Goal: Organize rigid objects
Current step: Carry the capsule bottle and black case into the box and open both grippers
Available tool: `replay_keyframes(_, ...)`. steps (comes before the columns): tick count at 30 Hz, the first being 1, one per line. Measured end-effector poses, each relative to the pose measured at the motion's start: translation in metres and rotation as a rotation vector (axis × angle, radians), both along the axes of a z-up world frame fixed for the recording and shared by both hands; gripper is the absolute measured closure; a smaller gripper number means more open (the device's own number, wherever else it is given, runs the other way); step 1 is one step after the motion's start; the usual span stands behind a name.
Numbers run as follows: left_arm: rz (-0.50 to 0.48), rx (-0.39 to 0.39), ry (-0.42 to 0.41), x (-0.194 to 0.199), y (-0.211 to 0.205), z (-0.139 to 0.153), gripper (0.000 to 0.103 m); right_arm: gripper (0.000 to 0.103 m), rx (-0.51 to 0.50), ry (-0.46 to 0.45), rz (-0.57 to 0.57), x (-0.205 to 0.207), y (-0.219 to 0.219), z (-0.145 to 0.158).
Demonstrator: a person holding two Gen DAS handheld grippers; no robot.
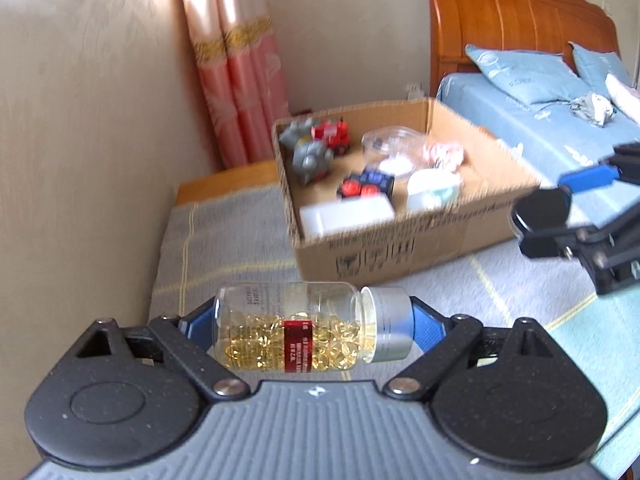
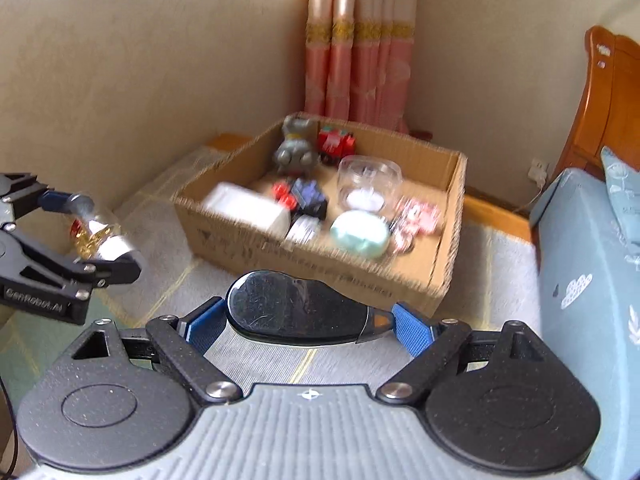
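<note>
My left gripper (image 1: 312,326) is shut on a clear bottle of yellow capsules (image 1: 296,328) with a silver cap, held sideways above the mat; it also shows in the right wrist view (image 2: 96,236). My right gripper (image 2: 308,326) is shut on a flat black oval object (image 2: 296,308) with an orange-tipped end; it also shows in the left wrist view (image 1: 540,208). Ahead of both lies an open cardboard box (image 1: 400,240) (image 2: 320,256) holding a grey toy (image 1: 312,156), a red toy car (image 1: 332,134), a clear jar (image 2: 368,178), a white box (image 2: 248,208) and several other items.
The box sits on a grey checked mat (image 1: 224,248) by a beige wall (image 1: 80,140). A pink curtain (image 1: 240,80) hangs in the corner. A bed with blue bedding (image 1: 540,120) and a wooden headboard (image 1: 512,12) stands to the right.
</note>
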State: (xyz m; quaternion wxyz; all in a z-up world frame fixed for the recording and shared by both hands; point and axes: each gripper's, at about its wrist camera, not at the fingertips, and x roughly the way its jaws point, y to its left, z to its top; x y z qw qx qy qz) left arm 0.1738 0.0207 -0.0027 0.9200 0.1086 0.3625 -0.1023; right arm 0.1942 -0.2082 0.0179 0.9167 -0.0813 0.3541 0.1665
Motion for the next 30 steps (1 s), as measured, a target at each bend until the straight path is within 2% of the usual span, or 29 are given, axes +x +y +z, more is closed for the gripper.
replay_keyframes(5, -0.031, -0.003, -0.034, 0.016, -0.007, 0.019, 0.011, 0.011, 0.001, -0.033, -0.041, 0.032, -0.009, 0.011)
replay_keyframes(13, -0.07, 0.026, -0.069, 0.05, -0.022, 0.033, 0.011, 0.01, -0.017, -0.005, -0.11, 0.08, -0.015, -0.004)
replay_keyframes(14, -0.074, 0.03, -0.071, 0.054, -0.024, 0.034, 0.011, 0.008, -0.021, -0.007, -0.113, 0.079, -0.016, -0.004)
replay_keyframes(15, -0.077, 0.034, -0.072, 0.057, -0.026, 0.035, 0.011, 0.001, -0.023, -0.012, -0.115, 0.078, -0.016, -0.004)
replay_keyframes(16, -0.084, 0.037, -0.073, 0.061, -0.028, 0.035, 0.011, 0.0, -0.018, -0.019, -0.111, 0.076, -0.016, -0.003)
replay_keyframes(30, -0.117, 0.06, -0.036, 0.124, -0.066, 0.03, 0.01, 0.0, 0.014, -0.047, -0.091, 0.038, -0.024, 0.012)
